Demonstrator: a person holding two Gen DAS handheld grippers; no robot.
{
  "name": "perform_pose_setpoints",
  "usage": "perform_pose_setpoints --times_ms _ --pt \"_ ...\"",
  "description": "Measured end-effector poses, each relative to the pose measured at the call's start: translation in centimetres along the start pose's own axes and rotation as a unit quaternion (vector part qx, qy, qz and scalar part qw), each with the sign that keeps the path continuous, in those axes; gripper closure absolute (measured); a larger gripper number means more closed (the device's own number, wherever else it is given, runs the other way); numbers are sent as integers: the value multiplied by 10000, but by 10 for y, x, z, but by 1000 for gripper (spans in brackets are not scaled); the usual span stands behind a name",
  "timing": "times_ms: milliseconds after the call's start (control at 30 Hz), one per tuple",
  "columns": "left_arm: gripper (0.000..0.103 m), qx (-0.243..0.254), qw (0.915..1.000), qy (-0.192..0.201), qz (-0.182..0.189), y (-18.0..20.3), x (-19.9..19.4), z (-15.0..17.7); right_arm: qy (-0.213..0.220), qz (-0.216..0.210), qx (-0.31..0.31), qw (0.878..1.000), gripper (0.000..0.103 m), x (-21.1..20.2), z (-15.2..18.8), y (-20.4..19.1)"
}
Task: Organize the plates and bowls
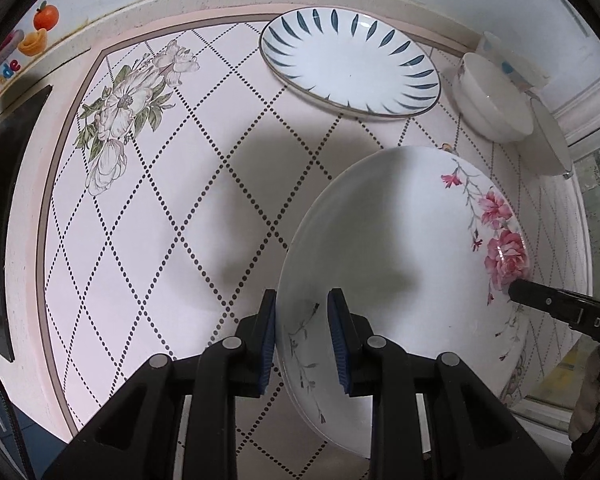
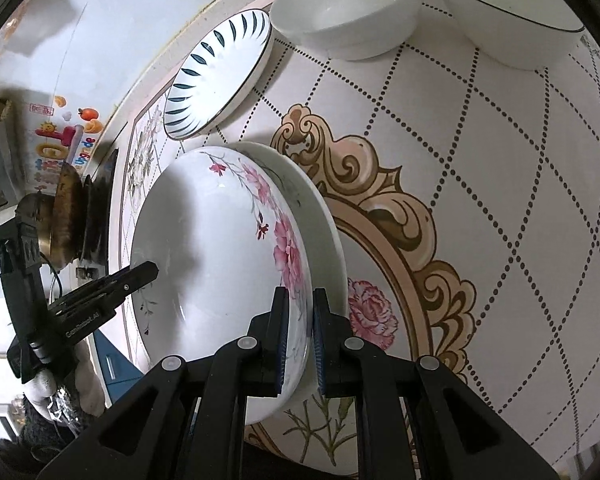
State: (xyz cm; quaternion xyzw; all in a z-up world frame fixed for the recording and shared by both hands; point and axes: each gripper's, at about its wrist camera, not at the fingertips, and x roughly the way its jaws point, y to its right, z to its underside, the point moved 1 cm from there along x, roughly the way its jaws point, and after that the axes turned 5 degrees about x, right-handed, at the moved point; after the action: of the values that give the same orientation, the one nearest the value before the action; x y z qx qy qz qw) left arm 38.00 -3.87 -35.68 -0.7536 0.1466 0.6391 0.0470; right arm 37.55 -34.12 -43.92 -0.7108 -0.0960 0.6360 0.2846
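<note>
The left gripper (image 1: 302,344), at the lower centre of its view, is pinched on the near rim of the rose-patterned plate (image 1: 400,248). The right gripper (image 2: 300,340) is likewise clamped on the opposite rim, low in its own frame. A second white plate (image 2: 324,220) appears to lie directly beneath, though contact cannot be confirmed. The plate should be kept level between both grips and lowered evenly onto the patterned table (image 1: 160,220), with release made only once it is seated. The blue-leaf plate (image 1: 350,66) and white bowl (image 1: 492,96), at the upper right, should be given clearance.
</note>
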Motion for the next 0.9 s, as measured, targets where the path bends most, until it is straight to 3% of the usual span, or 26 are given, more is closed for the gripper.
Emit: perform_pose_setpoints --times_ms 900 --pt "80 -256 9990 -109 -358 5 13 9 -244 133 -72 9996 87 -11 -4 2"
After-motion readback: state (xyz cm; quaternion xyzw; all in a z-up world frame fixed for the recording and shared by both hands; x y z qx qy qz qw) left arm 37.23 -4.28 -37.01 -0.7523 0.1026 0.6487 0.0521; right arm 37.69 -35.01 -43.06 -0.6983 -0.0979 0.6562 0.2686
